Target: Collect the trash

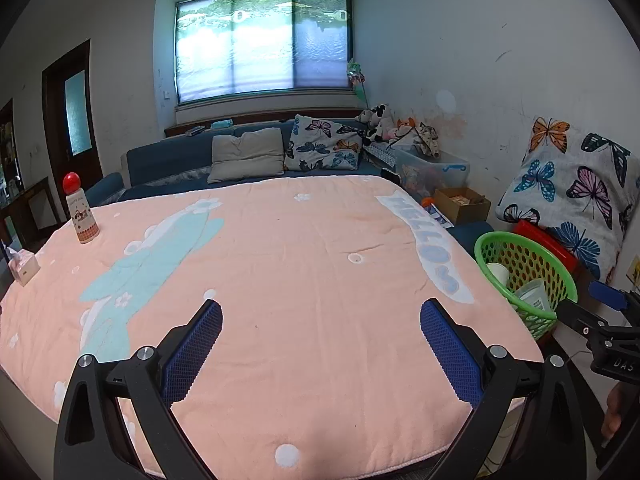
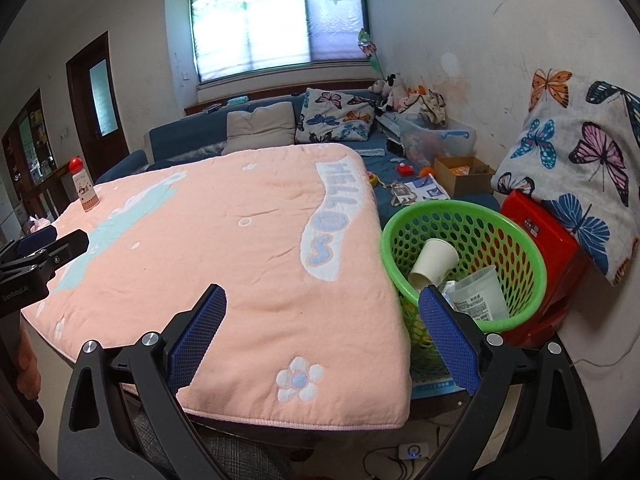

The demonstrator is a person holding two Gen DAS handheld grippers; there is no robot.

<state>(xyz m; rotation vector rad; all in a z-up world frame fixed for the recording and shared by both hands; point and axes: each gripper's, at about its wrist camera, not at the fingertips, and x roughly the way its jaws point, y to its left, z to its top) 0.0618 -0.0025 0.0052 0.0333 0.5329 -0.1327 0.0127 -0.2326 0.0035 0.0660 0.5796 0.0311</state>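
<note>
A green perforated basket (image 2: 516,240) stands at the table's right edge; it also shows in the left wrist view as the same basket (image 1: 532,260). Inside lie a white paper cup (image 2: 434,262), a clear plastic cup (image 2: 478,294) and some crumpled paper. My right gripper (image 2: 322,300) hangs open over the pink blanket's near right corner, its right finger next to the basket's rim, nothing between its pads. My left gripper (image 1: 320,314) is open above the middle of the pink blanket (image 1: 280,260), holding nothing.
A bottle with a red ball cap (image 1: 81,210) stands at the far left of the table, a tissue box (image 1: 23,266) at its left edge. A red stool (image 2: 548,248) and a butterfly cushion (image 2: 580,160) sit behind the basket. A blue sofa (image 2: 192,140) lies beyond.
</note>
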